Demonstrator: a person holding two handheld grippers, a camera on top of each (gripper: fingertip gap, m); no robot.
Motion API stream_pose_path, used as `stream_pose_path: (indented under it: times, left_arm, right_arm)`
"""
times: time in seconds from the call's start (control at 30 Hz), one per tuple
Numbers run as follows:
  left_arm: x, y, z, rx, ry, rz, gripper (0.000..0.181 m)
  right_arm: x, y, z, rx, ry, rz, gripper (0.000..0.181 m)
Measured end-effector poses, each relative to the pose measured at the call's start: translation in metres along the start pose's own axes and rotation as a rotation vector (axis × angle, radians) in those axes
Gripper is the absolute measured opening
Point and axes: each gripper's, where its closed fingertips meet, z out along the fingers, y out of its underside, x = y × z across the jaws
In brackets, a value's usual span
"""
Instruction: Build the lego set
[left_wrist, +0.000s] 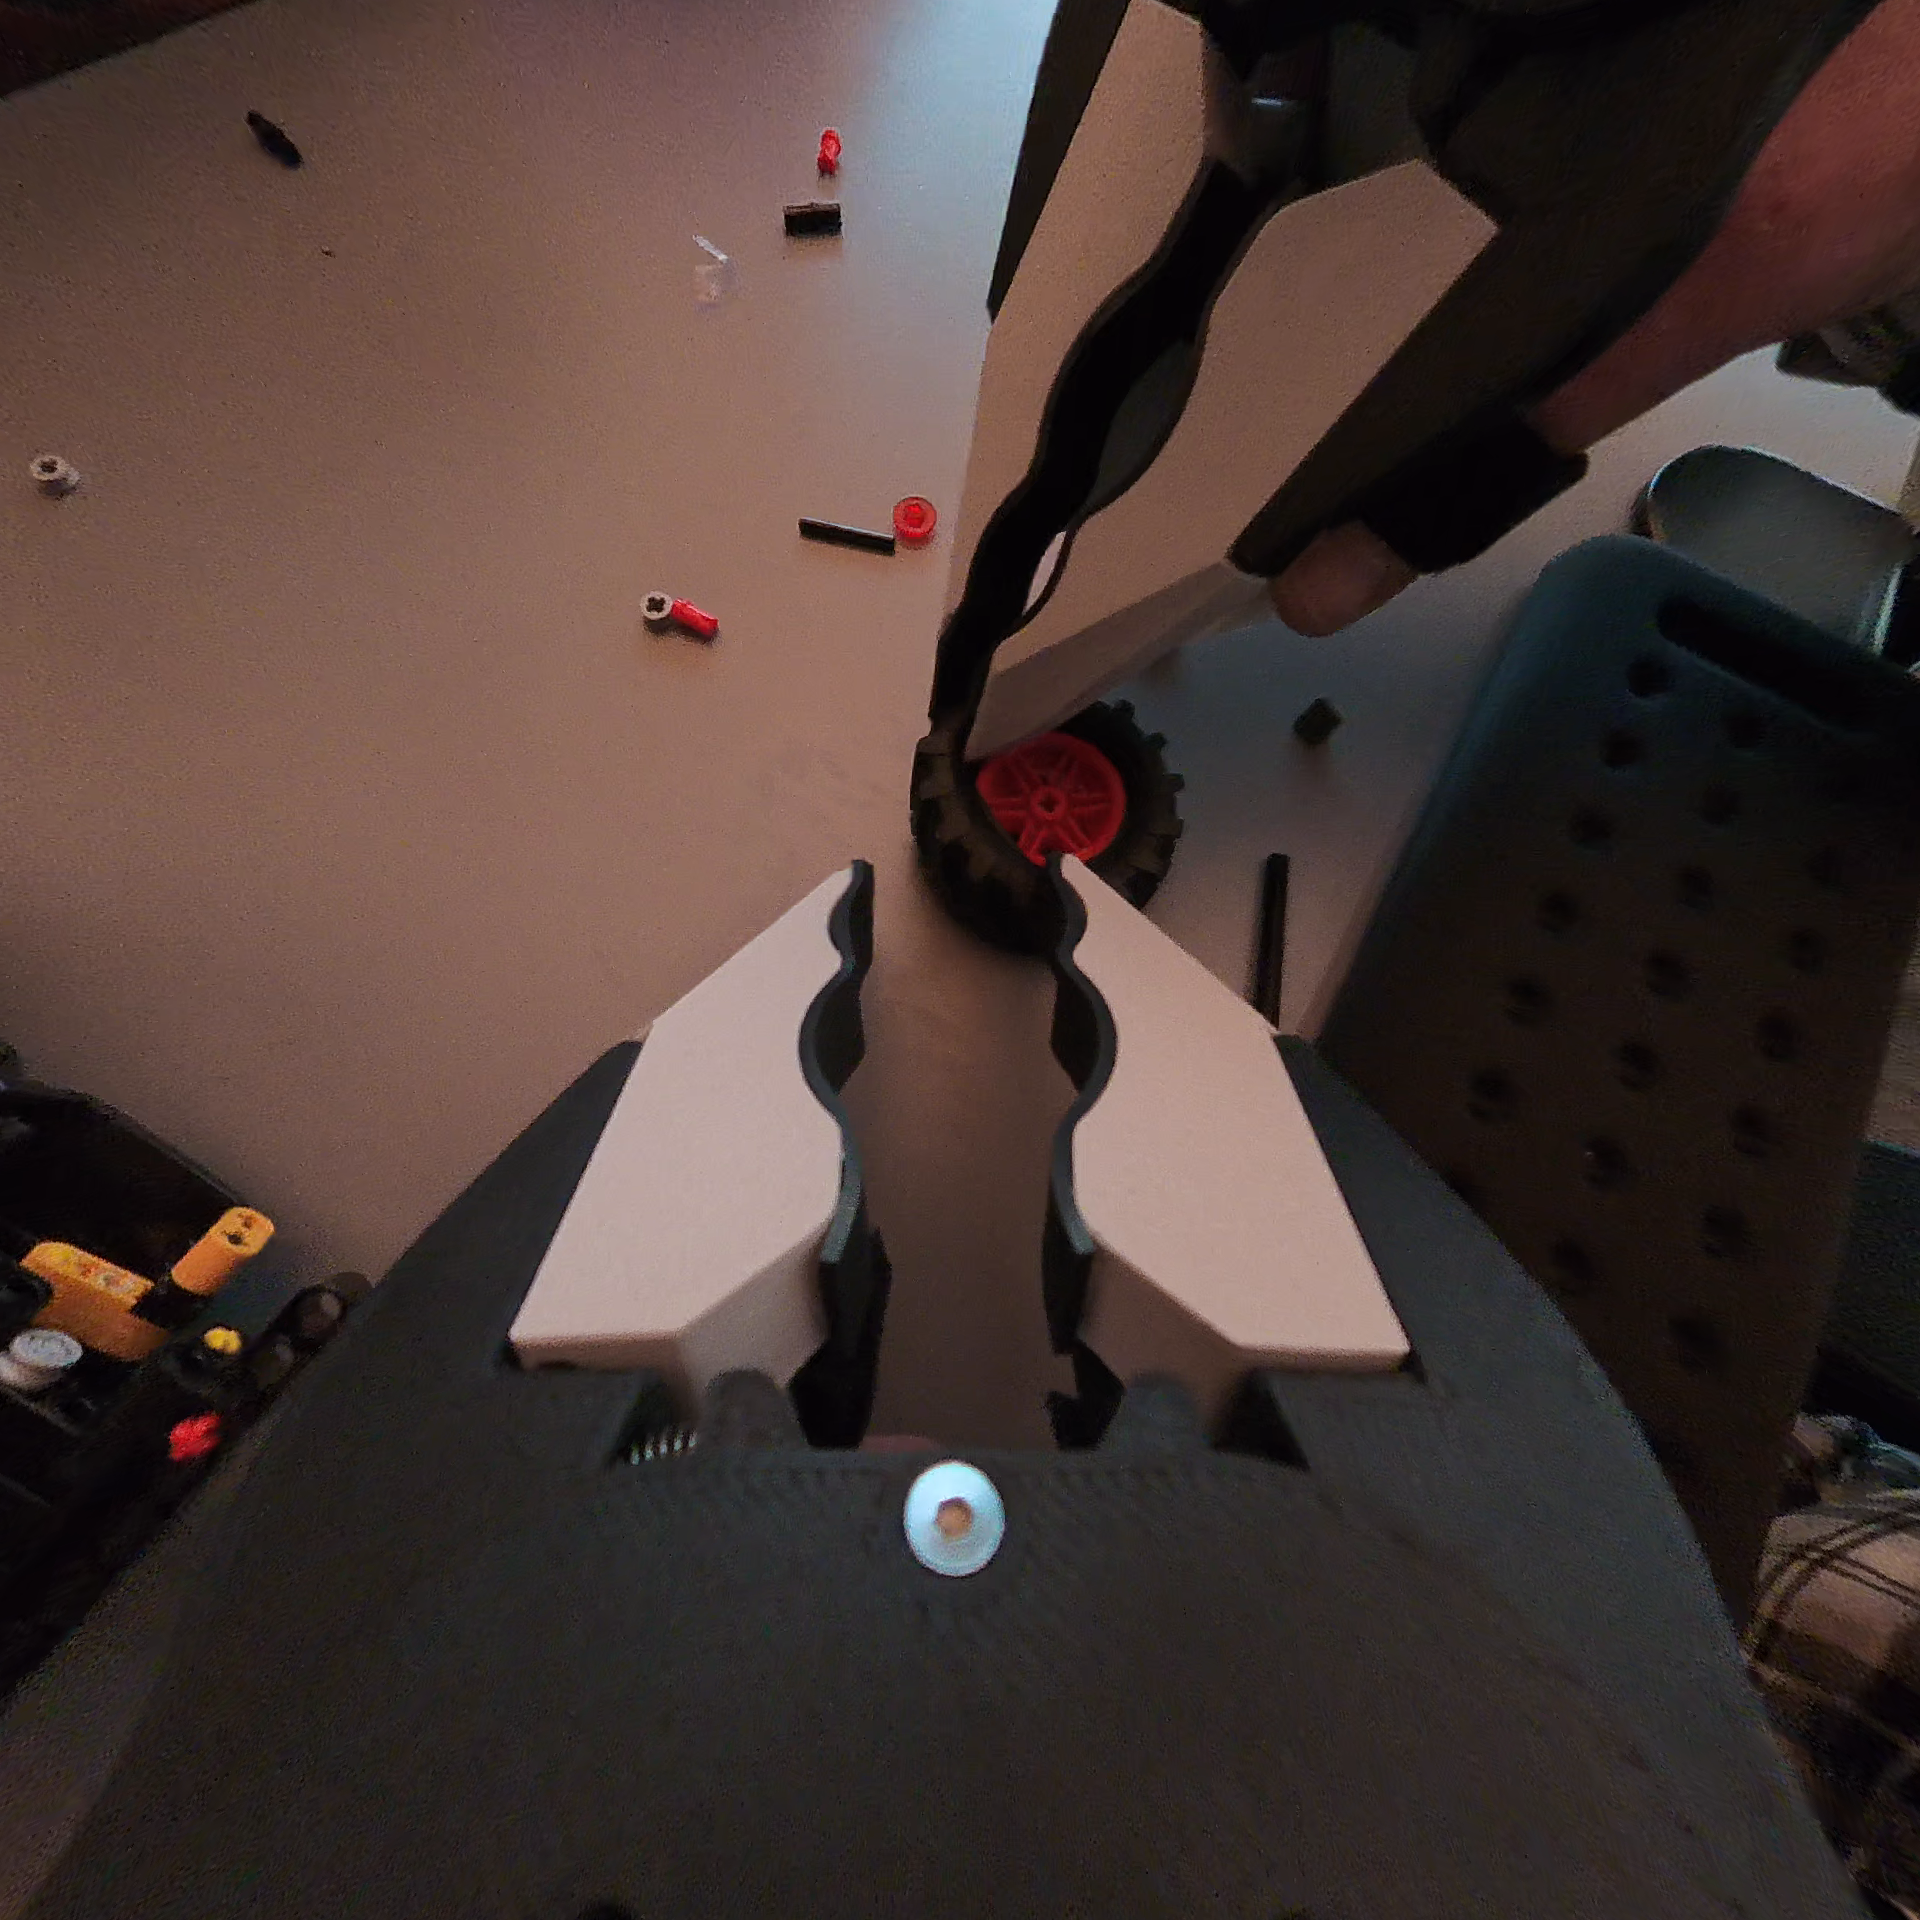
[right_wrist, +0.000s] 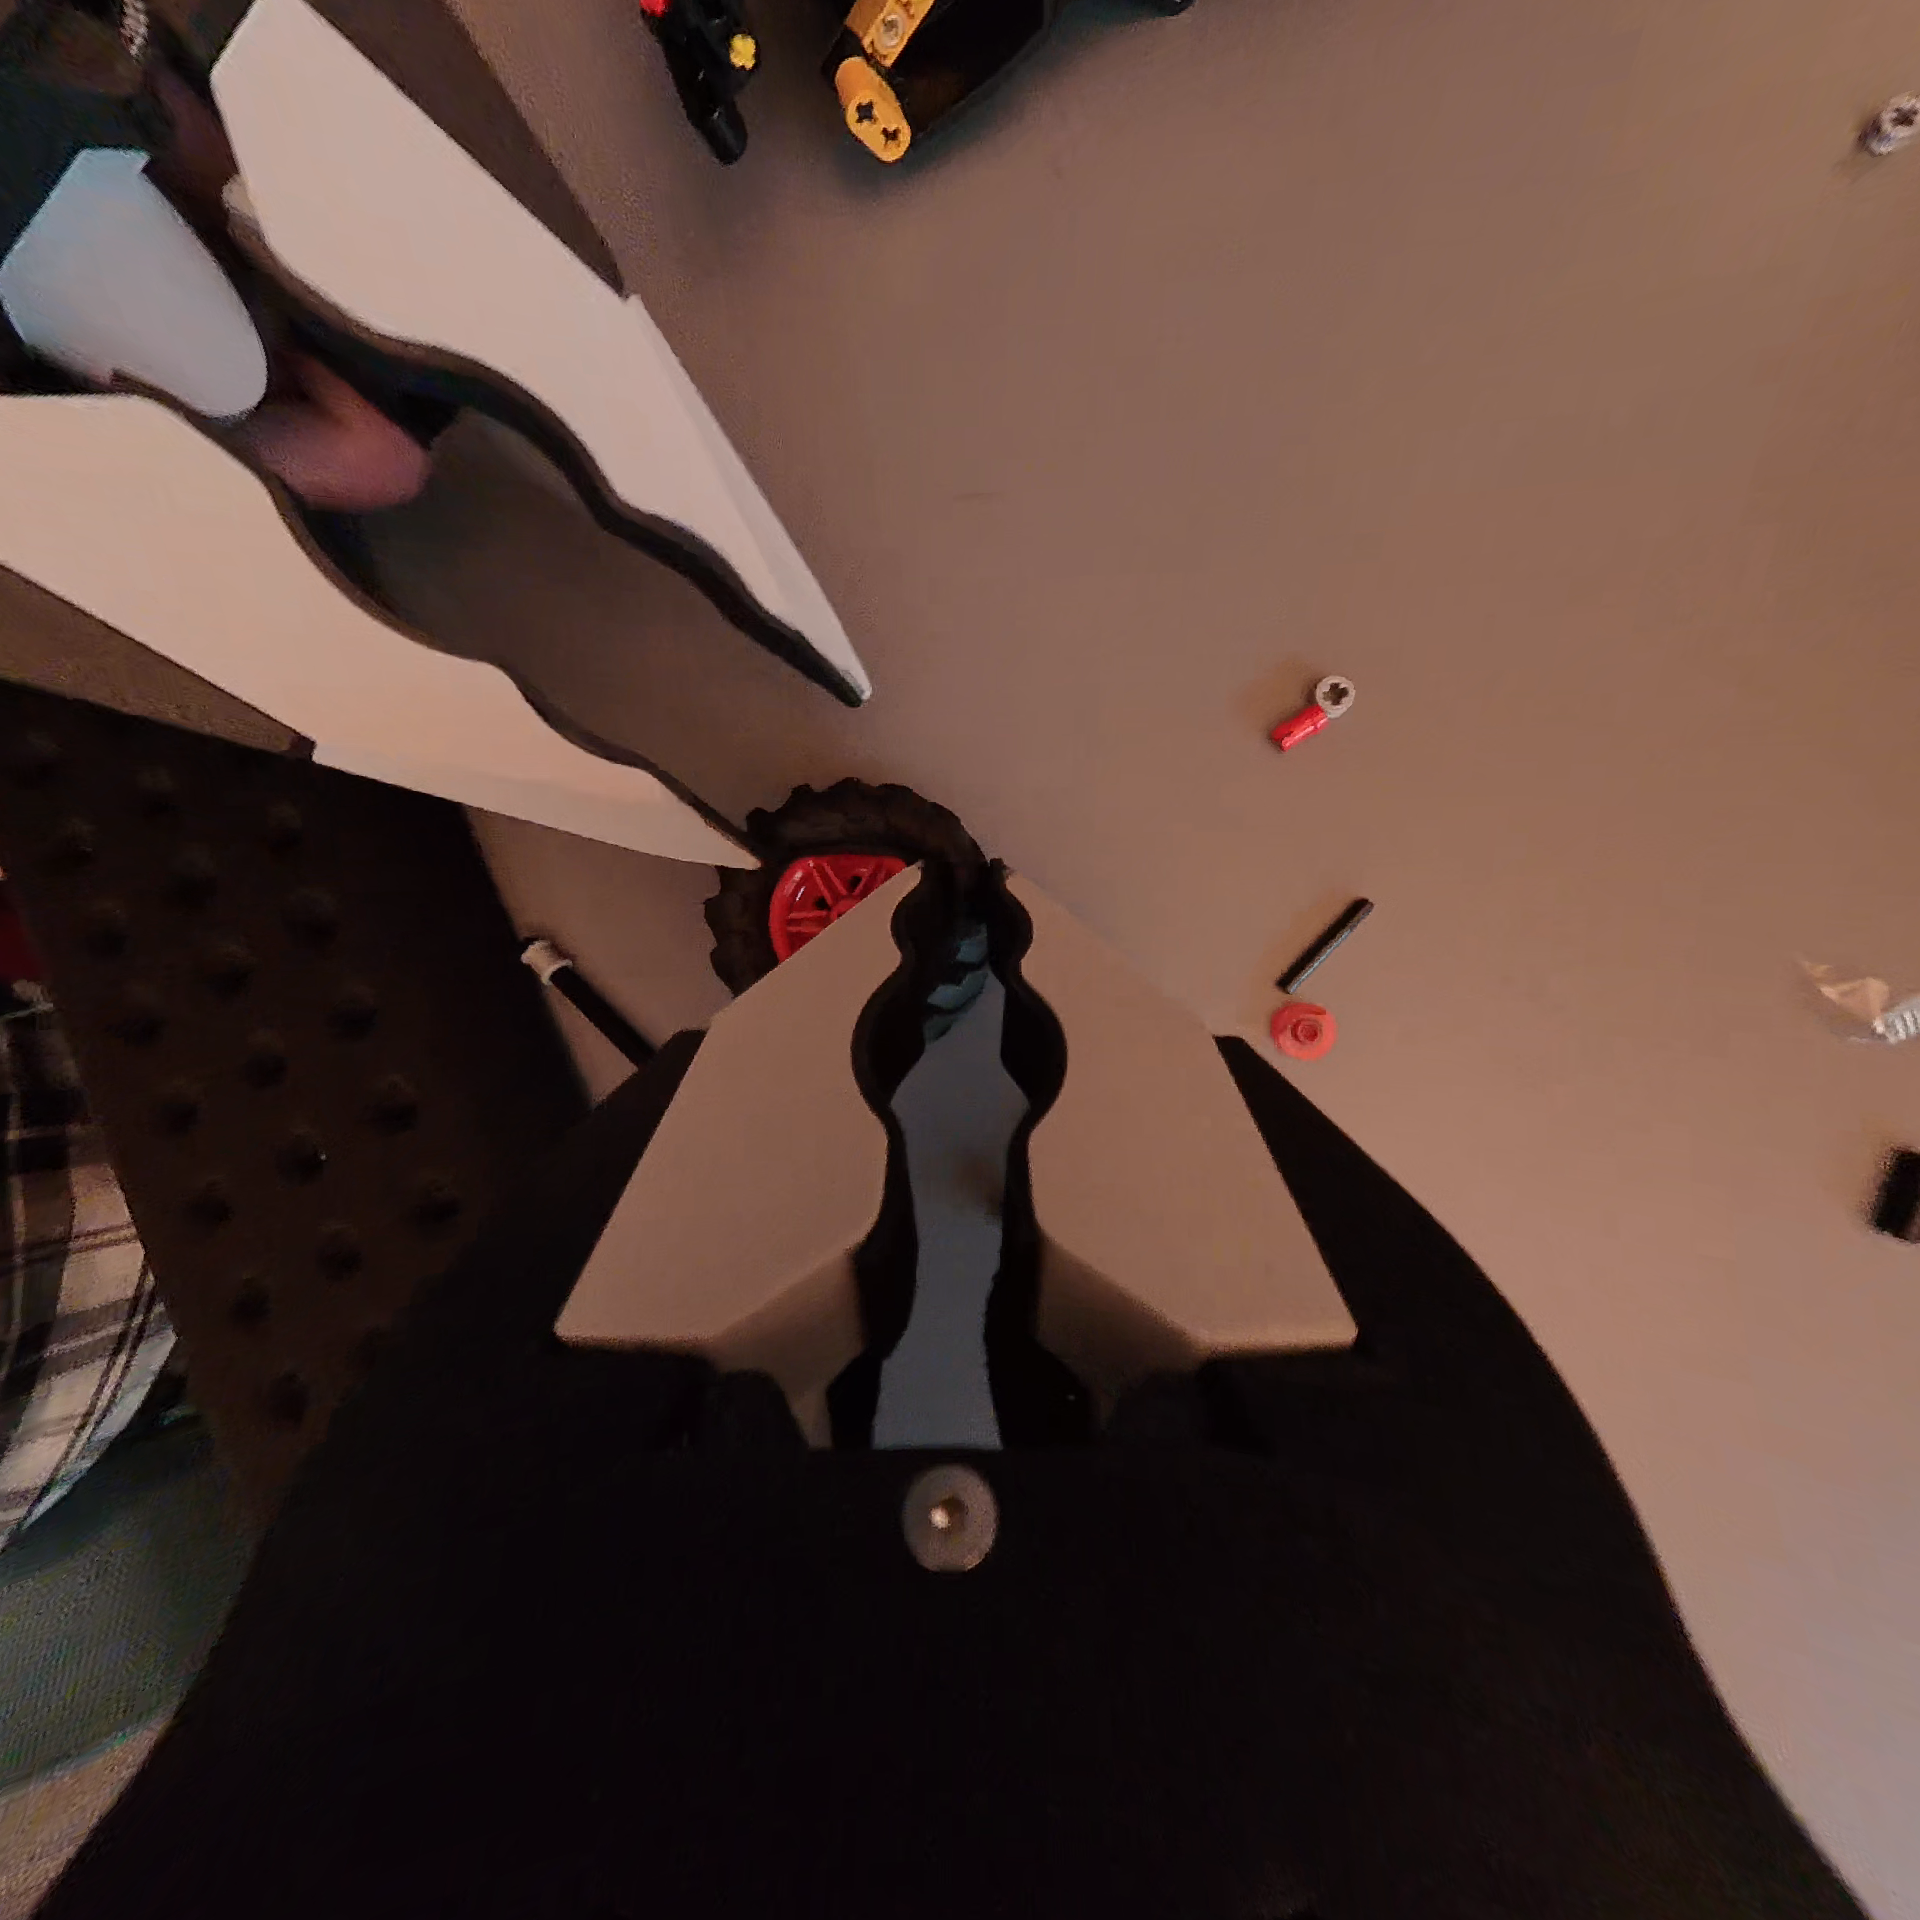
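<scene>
The right tongs (right_wrist: 951, 883) come down steeply, their jaws narrowed onto the black tread of the wheel (left_wrist: 1049, 821), a knobbly tyre on a red spoked hub. In the left wrist view these same tongs (left_wrist: 961, 727) slant in from the upper right, tips pinching the tyre's far-left rim, with a person's hand (left_wrist: 1455, 509) in a dark fingerless glove around the body behind them. The left tongs (left_wrist: 961, 878) stand parted and hold nothing; their tips flank the near side of the wheel, the right tip overlapping the hub's edge, though I cannot tell whether it touches. From the right wrist view the left tongs (right_wrist: 810, 774) reach in from the upper left.

The wheel rests tilted on a pale counter (left_wrist: 416, 623), near its edge. A black axle (left_wrist: 1270, 935) lies just beside it. Farther off sit a black pin (left_wrist: 847, 535) by a red round piece (left_wrist: 914, 517), a red-and-grey connector (left_wrist: 681, 613), and a part-built yellow-and-black model (left_wrist: 125, 1299) at the left edge. A dark perforated chair (left_wrist: 1662, 935) stands by the counter.
</scene>
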Motion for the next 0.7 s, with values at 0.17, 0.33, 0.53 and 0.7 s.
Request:
stream_pose_path:
  times: [0.17,0.33,0.53,0.7]
  left_arm:
    - [0.002,0.0,0.006,-0.02,0.042,0.019,0.028]
    - [0.002,-0.002,0.013,-0.036,0.073,0.078,0.018]
    - [0.001,-0.003,0.014,-0.11,0.197,0.264,0.017]
    - [0.003,-0.009,0.02,-0.119,0.25,0.314,0.015]
  right_arm:
    - [-0.002,0.002,-0.006,0.032,0.05,0.055,0.008]
    - [-0.001,0.002,-0.006,0.023,0.059,0.025,0.007]
    - [0.0,0.0,-0.006,-0.059,0.059,-0.087,0.013]
    - [-0.004,0.006,-0.003,-0.04,-0.013,-0.05,0.012]
